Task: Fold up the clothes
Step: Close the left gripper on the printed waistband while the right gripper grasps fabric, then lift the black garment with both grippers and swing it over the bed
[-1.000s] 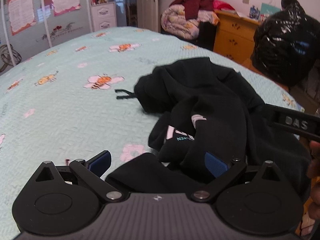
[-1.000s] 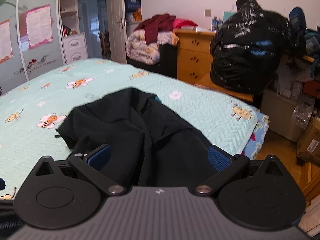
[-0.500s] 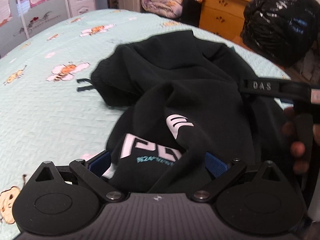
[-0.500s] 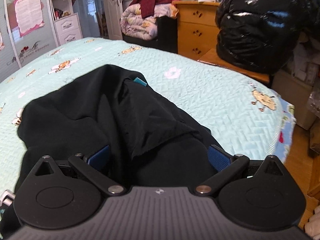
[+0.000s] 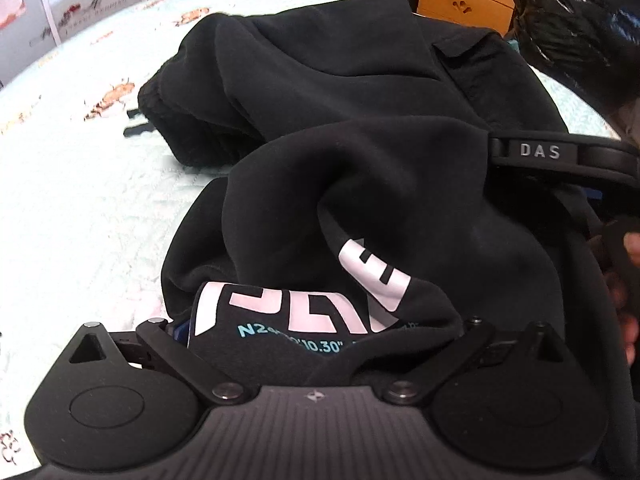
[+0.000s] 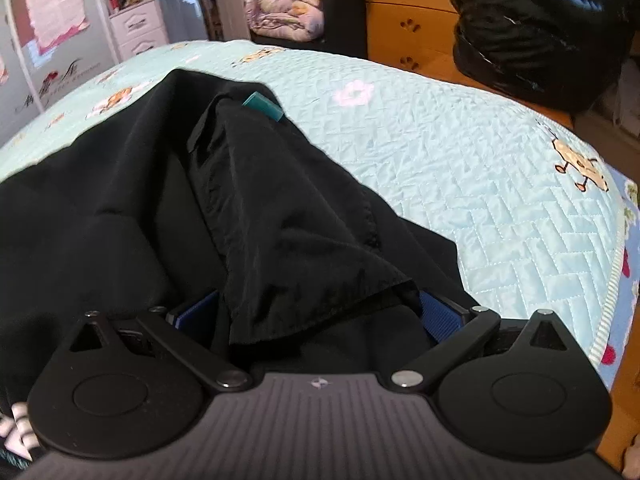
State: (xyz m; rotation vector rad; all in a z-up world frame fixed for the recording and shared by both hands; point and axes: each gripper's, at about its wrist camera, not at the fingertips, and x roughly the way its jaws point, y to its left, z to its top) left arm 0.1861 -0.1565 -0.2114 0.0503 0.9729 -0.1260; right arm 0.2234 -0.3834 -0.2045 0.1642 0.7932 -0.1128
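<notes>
A black garment (image 5: 340, 92) with white and teal lettering (image 5: 304, 312) lies crumpled on the light-green bed (image 5: 80, 184). My left gripper (image 5: 320, 332) is open, its jaws wide on either side of the lettered fold; cloth covers the fingertips. My right gripper (image 6: 316, 312) is open too, its blue pads (image 6: 436, 312) on either side of a loose black flap of the same garment (image 6: 280, 200), which carries a teal tag (image 6: 262, 106). The right gripper's arm marked DAS (image 5: 560, 156) shows at the right of the left wrist view.
A yellow wooden dresser (image 6: 404, 20) and a shiny black bag (image 6: 540, 28) stand beyond the bed's far right edge. A pile of bedding (image 6: 288, 4) lies beside the dresser. White drawers (image 6: 136, 24) and wardrobe doors are at the far left.
Both grippers have moved forward and down into the garment. The lettered fold now lies between the left jaws and the black flap between the right jaws. Both stay open.
</notes>
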